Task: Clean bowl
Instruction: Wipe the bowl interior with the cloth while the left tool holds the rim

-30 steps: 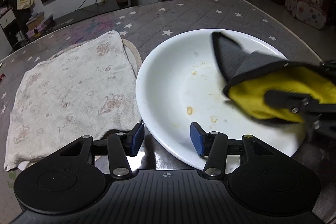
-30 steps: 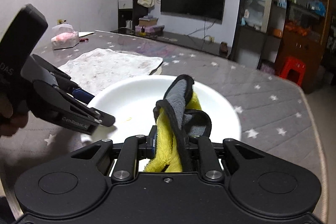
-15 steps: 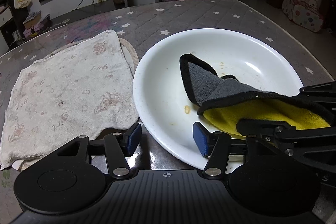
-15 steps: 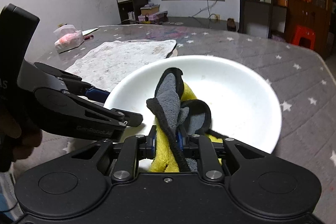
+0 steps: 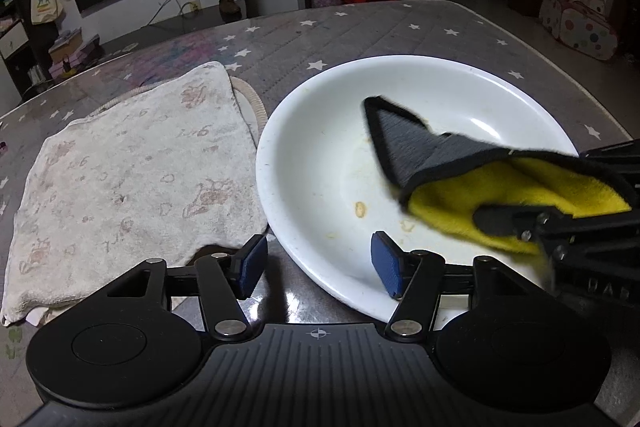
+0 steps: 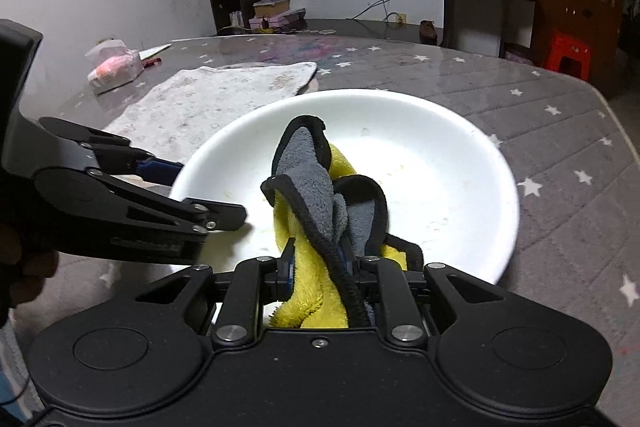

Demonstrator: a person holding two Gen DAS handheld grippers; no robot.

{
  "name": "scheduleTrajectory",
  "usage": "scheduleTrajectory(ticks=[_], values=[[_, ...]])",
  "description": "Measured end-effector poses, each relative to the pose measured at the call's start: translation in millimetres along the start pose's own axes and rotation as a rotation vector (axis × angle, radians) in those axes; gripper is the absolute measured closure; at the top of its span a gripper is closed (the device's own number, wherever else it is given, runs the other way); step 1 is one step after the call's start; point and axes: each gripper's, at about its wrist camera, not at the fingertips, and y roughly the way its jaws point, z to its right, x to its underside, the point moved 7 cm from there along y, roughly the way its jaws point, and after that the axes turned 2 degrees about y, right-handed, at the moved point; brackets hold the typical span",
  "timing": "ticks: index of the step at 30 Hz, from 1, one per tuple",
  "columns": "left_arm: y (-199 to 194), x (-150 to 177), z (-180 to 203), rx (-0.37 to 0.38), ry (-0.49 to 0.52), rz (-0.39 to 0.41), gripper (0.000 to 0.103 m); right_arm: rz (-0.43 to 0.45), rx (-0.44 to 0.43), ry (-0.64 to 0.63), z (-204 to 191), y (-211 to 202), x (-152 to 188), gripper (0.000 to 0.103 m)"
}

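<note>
Bowl: the wide white bowl (image 5: pixel 320 163) sits on the star-patterned table (image 5: pixel 400 35), its left rim just beside a pale folded towel (image 5: pixel 132 171).
Left gripper: the left gripper (image 5: pixel 316 261) has its jaws wide apart with nothing between the blue pads; they straddle the bowl's near rim, one pad outside the rim and one over the inside. Whether either pad touches the rim cannot be told.
Right gripper: the right gripper (image 6: pixel 318 263) has its jaws closed narrow on a bunched yellow-and-grey cloth (image 6: pixel 316 195), which reaches into the bowl from the right.
Cloth position: its grey tip lies toward the bowl's middle and looks blurred in the left wrist view.
Residue: a small yellow-brown speck (image 5: pixel 361 209) and fainter smears near it show on the bowl's floor.
Progress: wiping looks under way; the marks left of the cloth remain to be cleared.
</note>
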Motion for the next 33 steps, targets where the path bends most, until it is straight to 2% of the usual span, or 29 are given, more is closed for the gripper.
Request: scheduleTrajectory(ticks=[14,22,30,33], values=[[1.5,-0.1,3.3,-0.015,-0.006,0.0,0.042,0.028,0.109,-0.049,29.2,13.7,-11.0,0.084],[-5.2,6.0,5.9,0.02,-0.142,-0.046,0.042,0.035,0.123,-0.054,35.6,19.4,-14.5,0.084],[-21.8,10.7,5.3,-0.02,-0.22,-0.046,0.038,0.045,0.119,-0.047,36.5,15.4,-12.2,0.083],[-30.6,11.5,5.2,-0.042,-0.223,-0.032,0.033,0.047,0.115,-0.048,36.4,13.5,-10.9,0.083]])
